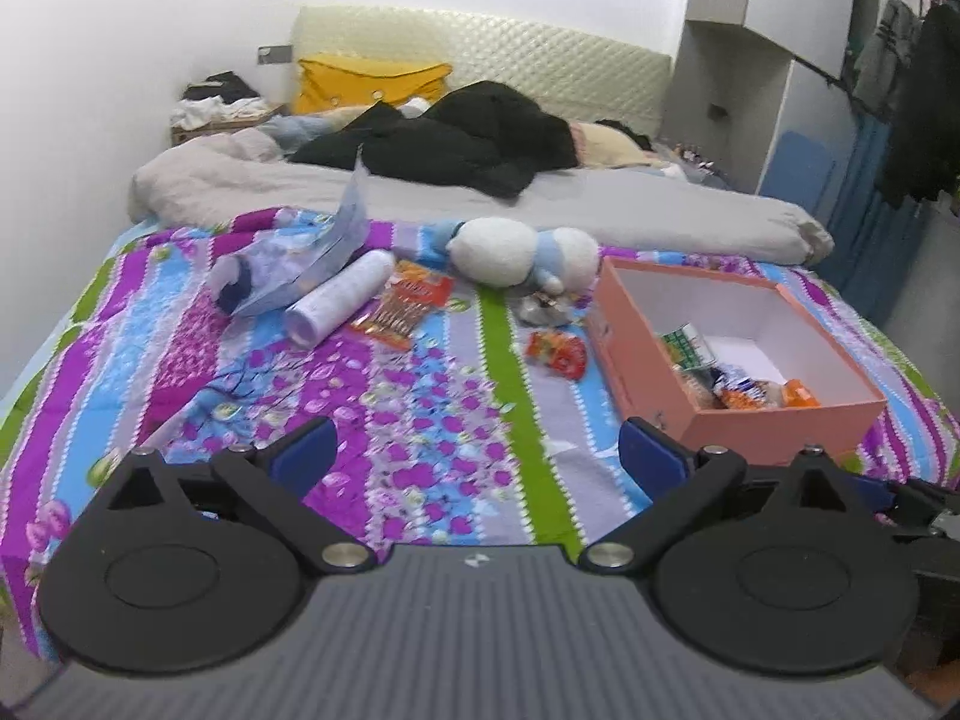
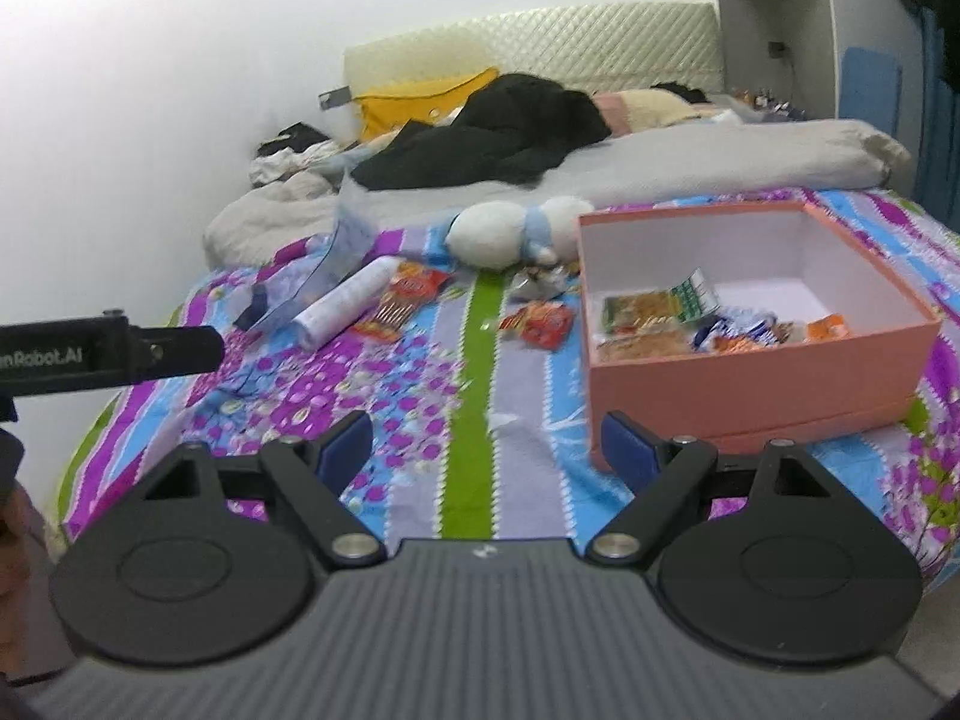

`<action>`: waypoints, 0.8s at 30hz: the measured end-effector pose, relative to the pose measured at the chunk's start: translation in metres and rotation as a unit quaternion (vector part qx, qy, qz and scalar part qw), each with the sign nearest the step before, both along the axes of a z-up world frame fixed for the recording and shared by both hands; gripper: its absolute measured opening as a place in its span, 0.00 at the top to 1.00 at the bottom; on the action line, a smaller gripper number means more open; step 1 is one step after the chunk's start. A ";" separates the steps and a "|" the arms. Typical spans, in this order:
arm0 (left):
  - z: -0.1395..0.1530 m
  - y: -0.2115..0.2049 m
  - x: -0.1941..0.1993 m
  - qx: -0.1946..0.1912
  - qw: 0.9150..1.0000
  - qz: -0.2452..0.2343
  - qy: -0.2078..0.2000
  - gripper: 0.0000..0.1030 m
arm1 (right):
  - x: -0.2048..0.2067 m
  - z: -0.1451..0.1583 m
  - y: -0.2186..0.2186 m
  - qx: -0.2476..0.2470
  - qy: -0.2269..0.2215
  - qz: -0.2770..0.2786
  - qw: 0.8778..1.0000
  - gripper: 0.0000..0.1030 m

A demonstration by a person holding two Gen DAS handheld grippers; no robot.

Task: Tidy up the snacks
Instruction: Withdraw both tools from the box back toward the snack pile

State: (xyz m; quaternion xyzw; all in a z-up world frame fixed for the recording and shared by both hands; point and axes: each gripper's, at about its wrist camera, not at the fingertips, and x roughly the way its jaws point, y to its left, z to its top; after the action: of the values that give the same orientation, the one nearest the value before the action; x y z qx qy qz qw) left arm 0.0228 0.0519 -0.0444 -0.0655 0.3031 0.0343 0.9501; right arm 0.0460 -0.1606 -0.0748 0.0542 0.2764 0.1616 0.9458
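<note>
Meanwhile both the left gripper (image 1: 474,450) and right gripper (image 2: 483,441) gape empty above the bedspread (image 1: 420,408), pink box (image 2: 750,384) alongside.

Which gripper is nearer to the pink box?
Right, judging by each view. The right gripper has the pink box just beyond its right fingertip. From the left gripper, the box sits slightly farther, ahead-right.

A bedsheet (image 1: 420,420) striped in purple, sky blue, grey and bright green, printed with purple flowers. A salmon-pink box (image 2: 750,384) with a white inside holds green, orange and blue snack packets (image 2: 678,315). A red-orange packet (image 1: 557,353) lies on the sheet. A white and pale blue plush toy (image 1: 516,252). Black tongs with dark blue pads (image 1: 306,450). A yellow pillow (image 1: 366,81).
</note>
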 end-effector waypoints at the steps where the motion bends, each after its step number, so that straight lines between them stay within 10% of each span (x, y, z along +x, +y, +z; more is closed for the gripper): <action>1: -0.003 0.003 -0.001 -0.003 1.000 0.005 0.004 0.01 | -0.001 -0.001 0.002 -0.002 0.000 0.002 1.000 0.18; 24: -0.045 0.072 0.110 -0.022 0.997 0.023 0.066 0.02 | 0.083 -0.014 0.071 -0.064 0.004 0.022 0.998 0.20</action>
State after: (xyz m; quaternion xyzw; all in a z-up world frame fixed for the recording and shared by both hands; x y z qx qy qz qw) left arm 0.1333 0.1243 -0.0892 -0.0908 0.3646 0.0537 0.9252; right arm 0.1287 -0.0900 -0.0890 -0.0121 0.2916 0.1637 0.9423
